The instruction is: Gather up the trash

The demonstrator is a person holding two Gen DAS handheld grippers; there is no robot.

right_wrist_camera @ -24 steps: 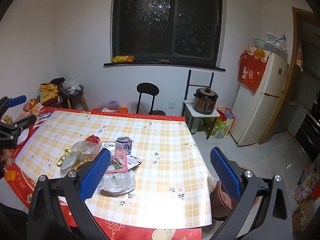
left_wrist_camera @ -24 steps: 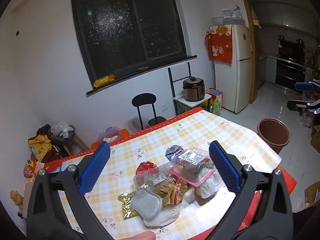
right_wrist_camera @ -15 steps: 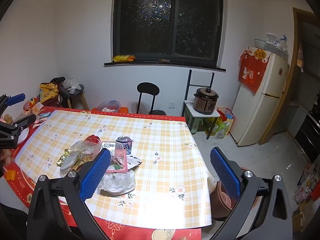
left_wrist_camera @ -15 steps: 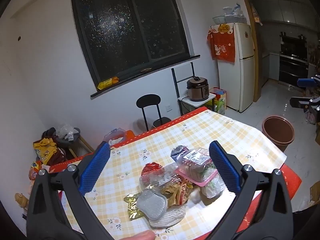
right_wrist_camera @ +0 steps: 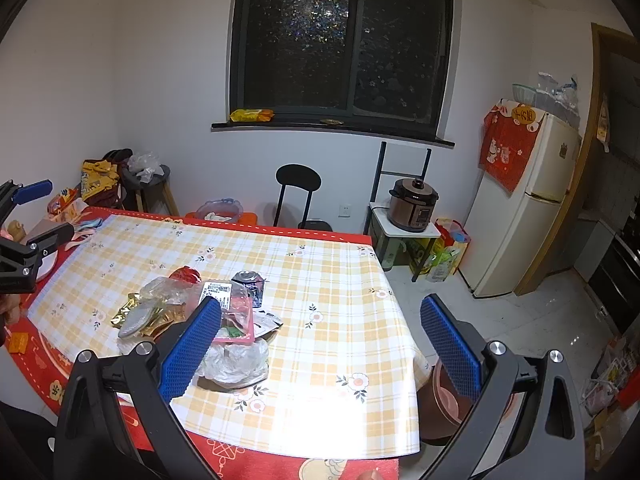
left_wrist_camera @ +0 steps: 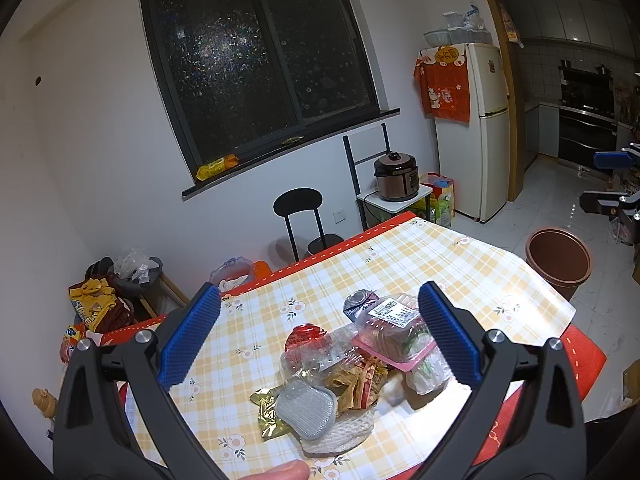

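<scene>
Left gripper point(left_wrist_camera: 320, 336) hovering over near edge of table point(left_wrist_camera: 400, 256), jaws spread wide, nothing between the pads; trash pile point(left_wrist_camera: 352, 364) framed in the gap but well below, untouched. Right gripper point(right_wrist_camera: 320, 340) likewise wide apart and empty, off the table's right corner. Pile sits mid-table on the checked cloth: pink tray point(left_wrist_camera: 394, 338) with labelled clear lid on top, white plastic bag point(right_wrist_camera: 234, 360) beneath it, grey mesh pad point(left_wrist_camera: 306, 406) and gold foil wrapper point(left_wrist_camera: 266, 410) at front, red wrapper point(left_wrist_camera: 302, 336) and small crushed carton point(left_wrist_camera: 358, 302) behind. Lower layers of pile covered by upper items; contents not separable. Label print too small to read. Brown bin point(left_wrist_camera: 558, 262) on floor past far table corner; in right wrist view mostly hidden behind table edge and right finger, rim only. Fingertip point(left_wrist_camera: 280, 472) cut off at bottom edge of left wrist view. Far kitchen dim, detail poor.
</scene>
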